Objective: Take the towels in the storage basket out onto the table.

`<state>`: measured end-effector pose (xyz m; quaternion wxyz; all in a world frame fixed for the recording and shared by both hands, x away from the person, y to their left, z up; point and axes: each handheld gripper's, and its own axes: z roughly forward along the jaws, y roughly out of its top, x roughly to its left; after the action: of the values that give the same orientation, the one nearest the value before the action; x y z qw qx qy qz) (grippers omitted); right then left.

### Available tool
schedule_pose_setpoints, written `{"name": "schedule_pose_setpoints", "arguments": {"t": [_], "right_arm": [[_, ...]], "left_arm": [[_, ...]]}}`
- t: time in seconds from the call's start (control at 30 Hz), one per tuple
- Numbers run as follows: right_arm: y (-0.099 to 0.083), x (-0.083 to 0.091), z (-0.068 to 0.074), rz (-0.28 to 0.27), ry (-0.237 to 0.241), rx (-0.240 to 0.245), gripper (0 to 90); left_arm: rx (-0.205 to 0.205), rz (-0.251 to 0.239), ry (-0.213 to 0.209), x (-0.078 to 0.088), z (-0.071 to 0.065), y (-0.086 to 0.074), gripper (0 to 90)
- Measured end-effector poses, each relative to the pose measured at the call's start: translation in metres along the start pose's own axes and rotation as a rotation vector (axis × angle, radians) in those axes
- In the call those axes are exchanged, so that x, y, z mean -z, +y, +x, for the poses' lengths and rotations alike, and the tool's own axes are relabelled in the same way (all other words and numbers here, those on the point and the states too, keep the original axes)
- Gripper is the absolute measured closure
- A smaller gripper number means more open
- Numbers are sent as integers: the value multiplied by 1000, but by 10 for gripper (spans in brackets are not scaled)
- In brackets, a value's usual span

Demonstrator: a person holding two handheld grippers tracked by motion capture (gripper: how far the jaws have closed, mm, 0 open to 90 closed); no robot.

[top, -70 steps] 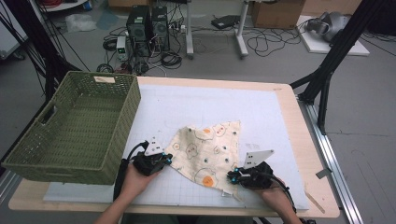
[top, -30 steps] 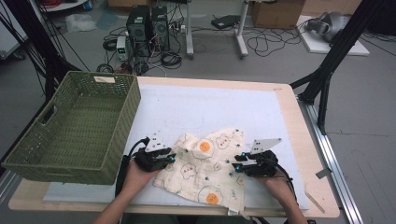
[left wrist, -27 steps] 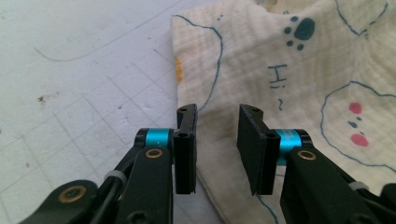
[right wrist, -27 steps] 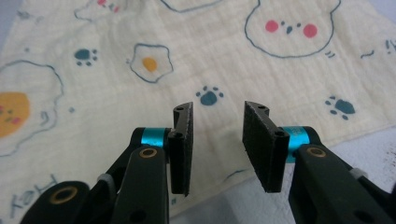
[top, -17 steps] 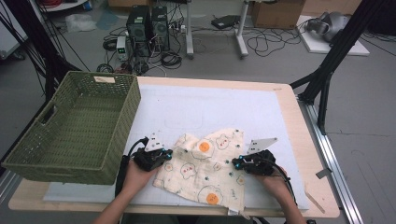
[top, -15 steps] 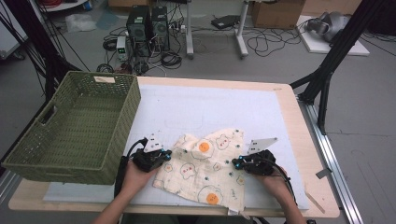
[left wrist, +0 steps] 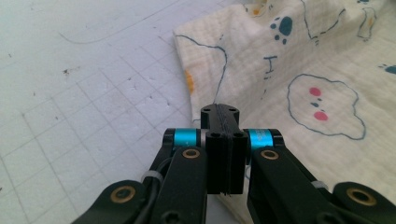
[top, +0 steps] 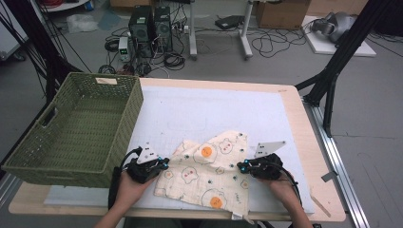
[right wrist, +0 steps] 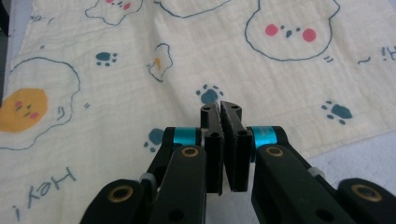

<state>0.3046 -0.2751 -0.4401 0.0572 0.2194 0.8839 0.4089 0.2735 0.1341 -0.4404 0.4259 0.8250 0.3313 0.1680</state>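
A cream cloth (top: 209, 173) printed with fried eggs, bears and paw marks lies folded and flat on the white mat near the table's front edge. At the cloth's left edge my left gripper (top: 164, 164) lies low, its jaws pressed together. In the left gripper view the left gripper (left wrist: 219, 112) is shut over the hem of the cloth (left wrist: 303, 70), with no fabric showing between the jaws. At the cloth's right side rests my right gripper (top: 240, 166). In the right gripper view the right gripper (right wrist: 220, 108) is shut just above the flat cloth (right wrist: 187, 60).
A green wicker basket (top: 62, 173) stands on the table's left side, right beside my left hand. The white gridded mat (top: 214, 107) stretches bare toward the far edge. Black frame legs, cables and computer cases are on the floor beyond the table.
The cloth was drawn up and laid flatter between the earliest frame and one second ago. Since then my left gripper has shifted a little left, toward the cloth's edge. The right one stayed put.
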Motion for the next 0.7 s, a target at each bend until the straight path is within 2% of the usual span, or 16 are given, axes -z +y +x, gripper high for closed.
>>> {"name": "schedule_pose_setpoints", "arguments": {"t": [0.23, 0.3, 0.37, 0.4, 0.5, 0.63, 0.7], "right_arm": [[-4, 3, 12, 40, 26, 16, 878], [-5, 6, 15, 29, 36, 22, 862], [-3, 10, 15, 0, 38, 25, 808], [-1, 12, 14, -10, 32, 19, 796], [7, 15, 4, -39, -5, 7, 743], [17, 12, -12, -62, -57, -11, 672], [21, 9, -20, -61, -67, -22, 646]], "left_arm": [[-19, -9, -49, 10, -10, -4, 890], [-22, -22, -57, 11, -10, -2, 874], [-18, -65, -55, 13, -4, 7, 818], [-18, -65, -55, 13, -4, 7, 806], [-2, -121, -43, 3, 6, 27, 794], [16, -149, -23, -15, 16, 44, 782], [25, -145, -26, -25, 20, 51, 780]]}}
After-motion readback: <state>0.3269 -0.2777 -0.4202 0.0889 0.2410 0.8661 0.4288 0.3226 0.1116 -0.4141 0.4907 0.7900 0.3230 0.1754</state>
